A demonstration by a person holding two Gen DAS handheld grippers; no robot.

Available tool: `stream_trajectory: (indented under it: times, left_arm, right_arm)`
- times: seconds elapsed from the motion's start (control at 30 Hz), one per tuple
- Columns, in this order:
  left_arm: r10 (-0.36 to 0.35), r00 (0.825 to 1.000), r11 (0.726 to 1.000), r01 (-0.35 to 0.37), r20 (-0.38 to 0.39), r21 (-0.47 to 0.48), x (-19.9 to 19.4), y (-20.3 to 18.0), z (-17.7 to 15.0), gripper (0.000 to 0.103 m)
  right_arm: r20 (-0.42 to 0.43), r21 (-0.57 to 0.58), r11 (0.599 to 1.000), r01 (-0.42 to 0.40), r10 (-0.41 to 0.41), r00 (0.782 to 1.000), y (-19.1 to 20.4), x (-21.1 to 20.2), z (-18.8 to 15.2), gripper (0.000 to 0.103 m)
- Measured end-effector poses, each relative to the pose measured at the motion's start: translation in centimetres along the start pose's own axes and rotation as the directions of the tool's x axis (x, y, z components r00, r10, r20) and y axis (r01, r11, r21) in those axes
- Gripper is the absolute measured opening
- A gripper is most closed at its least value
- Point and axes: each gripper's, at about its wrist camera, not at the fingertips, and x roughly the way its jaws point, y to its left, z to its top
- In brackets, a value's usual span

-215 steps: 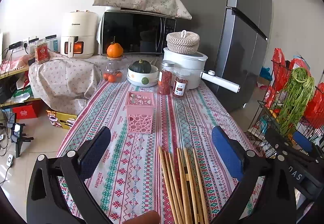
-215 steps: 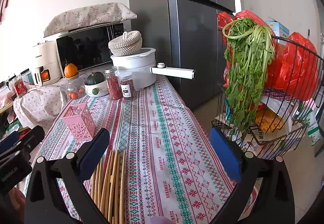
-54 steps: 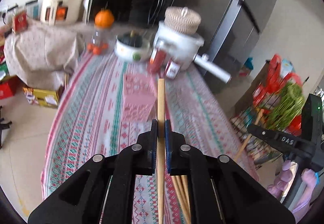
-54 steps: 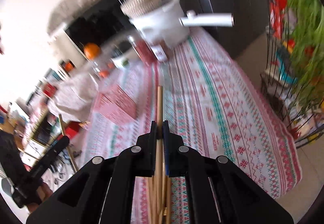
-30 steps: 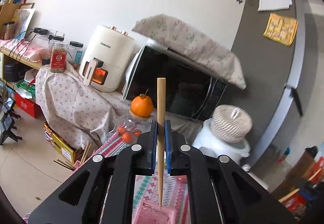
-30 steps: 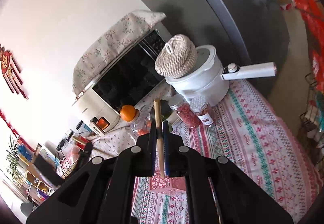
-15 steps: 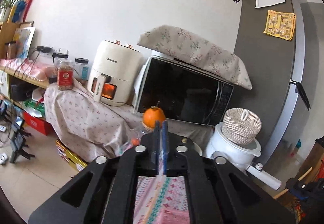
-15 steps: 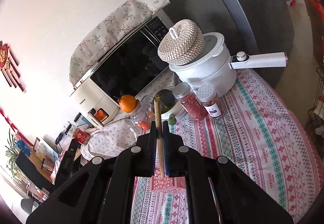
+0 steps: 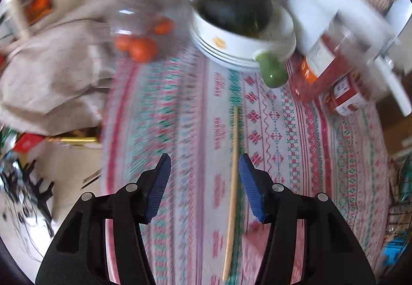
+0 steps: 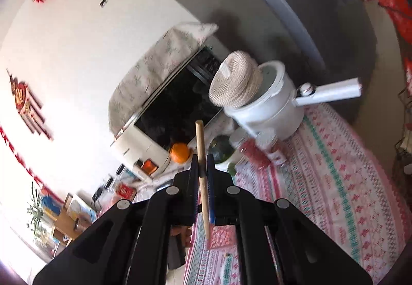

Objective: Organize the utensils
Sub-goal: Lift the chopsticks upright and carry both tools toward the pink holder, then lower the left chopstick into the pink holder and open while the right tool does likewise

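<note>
In the left wrist view my left gripper (image 9: 204, 185) is open, its blue pads apart. A wooden chopstick (image 9: 233, 182) stands between the jaws, close to the right pad, not pinched; its lower end reaches a blurred pink patch (image 9: 255, 240) that may be the pink holder. In the right wrist view my right gripper (image 10: 203, 171) is shut on another wooden chopstick (image 10: 200, 145), which points up and slightly left. Its lower tip hangs just over the pink perforated holder (image 10: 221, 236) on the patterned tablecloth (image 10: 334, 182).
A white bowl with a dark green squash (image 9: 237, 11), a glass jar of small tomatoes (image 9: 144, 35) and red spice jars (image 9: 342, 89) stand ahead on the table. A white pot with a woven lid (image 10: 262, 102), a microwave (image 10: 177, 107) and an orange (image 10: 180, 152) are behind.
My left gripper has opened and let go of its chopstick, and its view has tipped down to the table. My right gripper still holds its chopstick over the pink holder.
</note>
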Motion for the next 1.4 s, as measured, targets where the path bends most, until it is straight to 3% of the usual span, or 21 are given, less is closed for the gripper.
stream_trajectory:
  times: [0.17,0.23,0.27,0.33,0.43,0.6,0.7,0.83,0.93,1.03,1.17,1.27,1.33,1.4]
  left_arm:
    - [-0.023,0.996,0.998,0.028,-0.084,0.048,4.6,-1.7,2.5,0.052]
    - [-0.005,0.992,0.997,0.014,-0.122,0.071,6.0,-1.9,2.8,0.043]
    - [0.025,0.99,0.994,-0.01,-0.139,0.104,6.9,-2.0,2.7,0.044]
    - [0.014,0.994,0.988,0.004,-0.112,0.157,6.8,-1.7,2.5,0.04]
    - [0.025,0.994,0.986,-0.007,-0.106,0.167,6.7,-0.5,1.7,0.008]
    - [0.125,0.992,0.984,-0.119,-0.035,0.135,6.0,2.1,-1.9,0.004]
    - [0.125,0.992,0.992,-0.125,0.02,0.034,3.9,5.2,-4.8,0.004]
    - [0.081,0.982,0.993,-0.064,0.171,-0.101,-2.4,8.1,-7.8,0.004]
    - [0.075,0.949,0.988,-0.028,0.306,-0.154,-8.5,8.2,-10.2,0.004]
    - [0.075,0.903,0.982,0.007,0.423,-0.188,-14.4,6.9,-11.9,0.004]
    - [0.089,0.834,0.981,0.023,0.544,-0.194,-21.4,4.4,-13.7,0.004]
    - [0.103,0.764,0.983,0.022,0.637,-0.185,-26.4,2.6,-13.8,0.004]
    - [0.087,0.739,0.986,0.029,0.669,-0.161,-28.1,1.5,-13.5,0.004]
    - [0.063,0.727,0.989,0.046,0.684,-0.14,-28.9,0.2,-12.8,0.004]
  right_arm:
    - [0.008,0.017,0.998,0.06,-0.06,0.998,-2.0,0.6,1.2,0.007]
    - [-0.013,0.037,0.996,0.077,-0.076,0.997,-2.9,1.4,1.3,0.007]
    - [-0.024,0.046,0.996,0.083,-0.081,0.996,-3.3,1.7,1.2,0.007]
    - [-0.043,0.049,0.994,0.099,-0.097,0.994,-3.6,2.5,1.0,0.007]
    - [-0.065,0.041,0.993,0.113,-0.11,0.992,-3.6,3.4,0.5,0.008]
    - [-0.094,0.029,0.995,0.098,-0.095,0.991,-2.7,4.0,-0.3,0.009]
    - [-0.107,0.024,0.996,0.081,-0.078,0.991,-2.0,4.0,-0.8,0.009]
    - [-0.098,0.025,0.998,0.059,-0.057,0.994,-1.2,3.2,-1.1,0.009]
    - [-0.087,0.016,0.999,0.037,-0.035,0.996,-0.3,2.4,-1.3,0.009]
    - [-0.074,-0.005,1.0,0.017,-0.018,0.997,0.9,1.4,-1.6,0.009]
    - [-0.047,-0.05,0.999,0.009,-0.011,0.999,2.5,0.0,-2.0,0.008]
    - [-0.022,-0.081,0.997,0.011,-0.013,1.0,3.3,-0.8,-1.9,0.008]
    - [-0.007,-0.09,0.996,0.019,-0.019,1.0,3.5,-1.0,-1.8,0.008]
    - [-0.005,-0.078,0.997,0.016,-0.017,1.0,3.2,-0.9,-1.6,0.008]
